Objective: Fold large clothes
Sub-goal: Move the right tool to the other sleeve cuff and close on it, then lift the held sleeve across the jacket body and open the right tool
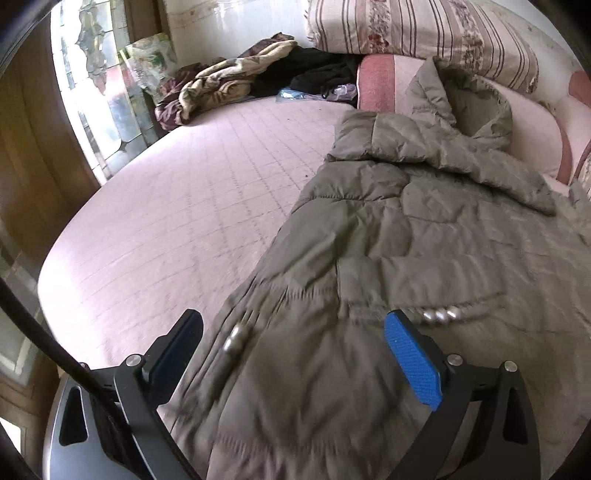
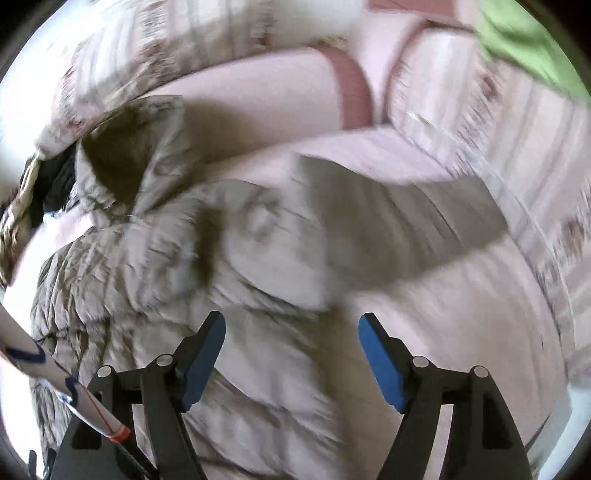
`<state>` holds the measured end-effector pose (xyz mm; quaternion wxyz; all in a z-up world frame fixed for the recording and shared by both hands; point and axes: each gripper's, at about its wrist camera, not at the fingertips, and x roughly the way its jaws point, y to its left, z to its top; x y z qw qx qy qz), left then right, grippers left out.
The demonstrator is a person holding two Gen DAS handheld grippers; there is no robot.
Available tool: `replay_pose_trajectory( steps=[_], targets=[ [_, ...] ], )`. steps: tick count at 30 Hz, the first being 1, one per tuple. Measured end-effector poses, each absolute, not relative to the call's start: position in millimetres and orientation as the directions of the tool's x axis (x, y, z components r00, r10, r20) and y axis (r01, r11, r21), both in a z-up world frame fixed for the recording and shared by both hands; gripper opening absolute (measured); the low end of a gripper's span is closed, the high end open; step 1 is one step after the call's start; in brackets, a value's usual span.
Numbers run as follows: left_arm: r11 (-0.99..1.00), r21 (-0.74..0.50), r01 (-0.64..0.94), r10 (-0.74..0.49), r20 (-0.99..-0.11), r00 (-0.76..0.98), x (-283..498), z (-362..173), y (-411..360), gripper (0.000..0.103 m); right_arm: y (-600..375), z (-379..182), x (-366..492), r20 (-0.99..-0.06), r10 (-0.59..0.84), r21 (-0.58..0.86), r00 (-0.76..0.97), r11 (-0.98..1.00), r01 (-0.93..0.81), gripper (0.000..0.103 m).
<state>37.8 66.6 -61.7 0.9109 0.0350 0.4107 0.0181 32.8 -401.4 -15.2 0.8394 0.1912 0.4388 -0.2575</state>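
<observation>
A pink quilted bed (image 1: 155,229) fills the room, with striped pillows (image 1: 417,29) at its head and a window (image 1: 92,92) beside it. The olive puffer coat (image 1: 388,258) lies lengthwise on it, hood toward the pillows. The left gripper (image 1: 295,332) and the right gripper (image 2: 291,332) both hover over it, jaws apart, empty.

Bare pink bedspread (image 1: 166,206) left of jacket (image 1: 388,258) gives free room; pillows (image 1: 417,29) & blanket heap (image 1: 221,85) block far edge.

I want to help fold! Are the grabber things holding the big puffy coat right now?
No. Both the left gripper and the right gripper have open jaws above the olive coat, pinching nothing.
</observation>
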Motion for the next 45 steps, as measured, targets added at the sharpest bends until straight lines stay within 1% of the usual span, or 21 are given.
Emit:
replay_pose_trajectory(
  steps=[2, 4, 6, 8, 12, 18, 25, 30, 31, 33, 35, 36, 37, 38, 39, 41, 43, 45],
  targets=[
    [0.998, 0.067, -0.012, 0.057, -0.740, 0.670, 24, -45, 67, 0.099, -431, -26, -2, -0.847, -0.258, 0.129, 0.465, 0.749, 0.650, 0.079],
    [0.998, 0.061, -0.010, 0.051, -0.727, 0.685, 8, -25, 66, 0.099, -456, -36, -28, -0.856, -0.256, 0.160, 0.449, 0.695, 0.701, 0.075],
    [0.998, 0.058, 0.000, 0.041, -0.715, 0.698, -7, -9, 61, 0.099, -483, -48, -54, -0.864, -0.226, 0.222, 0.449, 0.630, 0.744, 0.064],
    [0.999, 0.050, 0.019, 0.023, -0.719, 0.695, -17, 0, 55, 0.099, -503, -58, -74, -0.864, -0.210, 0.272, 0.457, 0.570, 0.775, 0.062],
    [0.996, 0.027, 0.088, -0.038, -0.753, 0.657, -29, 6, 36, 0.099, -538, -78, -98, -0.847, -0.207, 0.359, 0.489, 0.455, 0.815, 0.062],
    [0.985, 0.060, 0.160, -0.057, -0.769, 0.637, -32, 3, 2, 0.099, -585, -103, -103, -0.822, -0.212, 0.442, 0.528, 0.348, 0.827, 0.062],
    [0.975, 0.071, 0.212, -0.072, -0.799, 0.597, -17, -7, -25, 0.099, -637, -107, -74, -0.806, -0.259, 0.446, 0.532, 0.326, 0.834, 0.062],
    [0.976, 0.088, 0.199, -0.045, -0.814, 0.579, -2, -16, -35, 0.099, -675, -113, -54, -0.799, -0.294, 0.452, 0.524, 0.281, 0.847, 0.062],
    [0.977, 0.091, 0.195, -0.039, -0.817, 0.576, 1, -17, -36, 0.099, -681, -114, -51, -0.799, -0.299, 0.450, 0.521, 0.276, 0.849, 0.063],
    [0.978, 0.103, 0.182, -0.018, -0.825, 0.564, 6, -24, -36, 0.099, -694, -116, -42, -0.797, -0.296, 0.459, 0.527, 0.272, 0.846, 0.073],
    [0.980, 0.109, 0.169, -0.003, -0.833, 0.553, 12, -30, -36, 0.099, -702, -114, -36, -0.801, -0.307, 0.446, 0.514, 0.267, 0.854, 0.073],
    [0.980, 0.109, 0.165, 0.001, -0.838, 0.545, 14, -33, -36, 0.099, -705, -113, -33, -0.809, -0.313, 0.426, 0.497, 0.269, 0.864, 0.068],
    [0.981, 0.107, 0.164, 0.002, -0.842, 0.539, 15, -35, -35, 0.099, -706, -111, -30, -0.818, -0.322, 0.402, 0.476, 0.271, 0.875, 0.059],
    [0.981, 0.105, 0.163, 0.002, -0.846, 0.534, 16, -37, -34, 0.098, -707, -108, -26, -0.833, -0.342, 0.355, 0.435, 0.273, 0.894, 0.033],
    [0.981, 0.103, 0.165, 0.000, -0.849, 0.529, 17, -38, -33, 0.098, -709, -105, -24, -0.840, -0.341, 0.340, 0.423, 0.275, 0.899, 0.019],
    [0.980, 0.103, 0.170, -0.003, -0.847, 0.532, 16, -38, -32, 0.098, -711, -97, -29, -0.836, -0.330, 0.369, 0.439, 0.255, 0.894, 0.012],
    [0.980, 0.103, 0.172, -0.007, -0.838, 0.546, 14, -35, -29, 0.097, -708, -79, -35, -0.818, -0.343, 0.391, 0.462, 0.259, 0.883, 0.010],
    [0.981, 0.093, 0.171, -0.018, -0.831, 0.557, 11, -31, -25, 0.098, -697, -54, -36, -0.794, -0.370, 0.386, 0.482, 0.304, 0.871, 0.009]
  ],
)
